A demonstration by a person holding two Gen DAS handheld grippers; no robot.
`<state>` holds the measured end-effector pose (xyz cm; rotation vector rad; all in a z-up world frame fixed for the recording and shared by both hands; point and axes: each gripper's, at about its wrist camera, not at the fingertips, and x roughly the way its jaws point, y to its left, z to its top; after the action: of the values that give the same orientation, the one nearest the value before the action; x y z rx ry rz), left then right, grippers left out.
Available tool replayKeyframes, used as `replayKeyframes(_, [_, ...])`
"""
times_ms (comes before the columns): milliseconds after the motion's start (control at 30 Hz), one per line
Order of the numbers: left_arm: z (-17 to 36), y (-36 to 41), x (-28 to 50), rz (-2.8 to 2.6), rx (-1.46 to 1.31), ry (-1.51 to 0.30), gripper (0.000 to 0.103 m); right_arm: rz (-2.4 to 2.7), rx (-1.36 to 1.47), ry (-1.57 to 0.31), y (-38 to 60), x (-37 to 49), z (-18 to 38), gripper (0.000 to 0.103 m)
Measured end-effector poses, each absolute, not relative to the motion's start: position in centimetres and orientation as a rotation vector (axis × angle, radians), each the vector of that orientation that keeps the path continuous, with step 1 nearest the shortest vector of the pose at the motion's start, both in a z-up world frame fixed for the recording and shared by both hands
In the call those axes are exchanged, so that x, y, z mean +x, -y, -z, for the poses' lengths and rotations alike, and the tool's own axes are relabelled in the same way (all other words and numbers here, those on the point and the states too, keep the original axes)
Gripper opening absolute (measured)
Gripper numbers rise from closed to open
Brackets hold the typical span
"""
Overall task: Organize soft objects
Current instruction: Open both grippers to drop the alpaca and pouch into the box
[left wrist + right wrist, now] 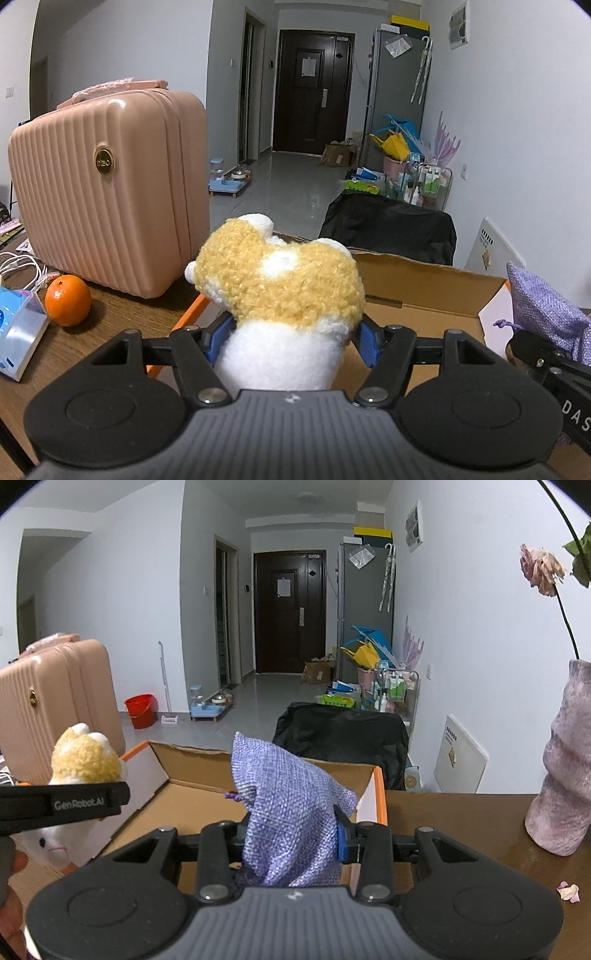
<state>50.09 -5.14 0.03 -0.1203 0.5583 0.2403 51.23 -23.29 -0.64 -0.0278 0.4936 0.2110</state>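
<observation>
A yellow and white plush toy (pixel 280 288) is clamped between the blue pads of my left gripper (pixel 291 339), over the near left part of an open cardboard box (pixel 417 291). My right gripper (pixel 295 834) is shut on a purple woven pouch (pixel 288 805), held above the near edge of the same box (pixel 192 801). The pouch (pixel 546 310) also shows at the right edge of the left wrist view. From the right wrist view the plush toy (pixel 85 760) and the left gripper's finger appear at the left.
A pink ribbed suitcase (pixel 107 195), an orange (pixel 67 301), white cables and a blue tissue pack (pixel 18 332) lie left of the box on the wooden table. A mauve vase (pixel 565 768) with a wilted rose stands at the right. A black covered chair (pixel 343 731) is behind the box.
</observation>
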Motion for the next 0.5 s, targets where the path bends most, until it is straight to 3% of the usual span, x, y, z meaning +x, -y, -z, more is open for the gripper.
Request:
replayKeyframes(233, [0.47, 4.92, 50.33, -0.240, -0.122, -0.579, 0.067, -0.195, -0.051, -0.534, 22.64, 52.14, 1.44, 0.039])
replayKeyframes(333, [0.55, 4.81, 50.36, -0.244, -0.119, -0.595, 0.072, -0.193, -0.054, -0.547, 22.57, 52.33, 1.65, 0.043])
replayKeyframes(367, [0.51, 4.79, 50.36, -0.247, -0.119, -0.597, 0.078, -0.192, -0.056, -0.548, 22.53, 52.34, 1.68, 0.049])
replayKeyframes(467, [0.21, 4.81, 49.84, -0.271, -0.118, -0.572, 0.097, -0.177, -0.059, -0.544, 22.59, 52.34, 1.64, 0.082])
replayKeyframes(500, [0.10, 4.88, 49.71, -0.279, -0.114, -0.562, 0.101, -0.168, -0.059, -0.538, 22.72, 52.29, 1.61, 0.088])
